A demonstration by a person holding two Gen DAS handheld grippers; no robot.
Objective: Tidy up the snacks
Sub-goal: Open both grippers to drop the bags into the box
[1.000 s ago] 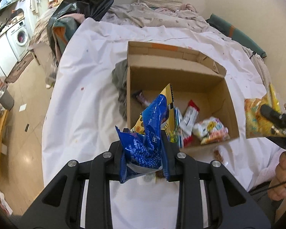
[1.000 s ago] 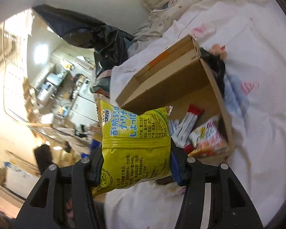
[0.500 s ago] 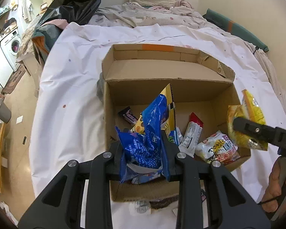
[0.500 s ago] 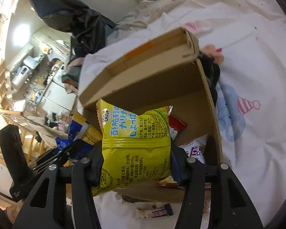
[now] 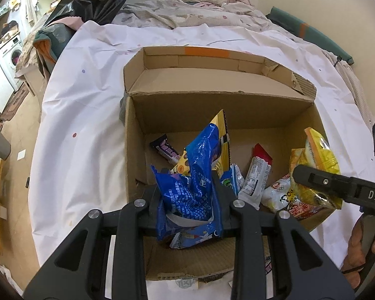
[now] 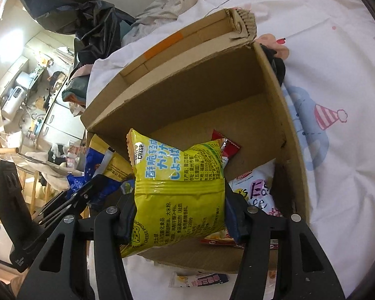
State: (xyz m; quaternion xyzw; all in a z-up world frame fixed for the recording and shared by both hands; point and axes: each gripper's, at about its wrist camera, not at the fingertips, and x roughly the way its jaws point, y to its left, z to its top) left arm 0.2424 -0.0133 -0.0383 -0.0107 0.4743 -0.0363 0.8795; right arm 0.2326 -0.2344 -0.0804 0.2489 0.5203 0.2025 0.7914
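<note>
Inside cardboard box (image 5: 302,115): loose snack packets (image 5: 255,180)

Box top: cardboard box (image 5: 297,92) open upward.
Free room: bare box floor (image 6: 250,127) at the far side.
Obstacles: snack packets (image 5: 256,177) crowd the near half; far flap (image 5: 212,75) stands up.

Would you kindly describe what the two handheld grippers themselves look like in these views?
Both are matte black plastic. The left gripper and right gripper each have two angular fingers with triangular cut-outs and silver screw heads. In the left wrist view, white letters "DAS" mark the right gripper's side, and a thin black cable runs by the hand.
</note>
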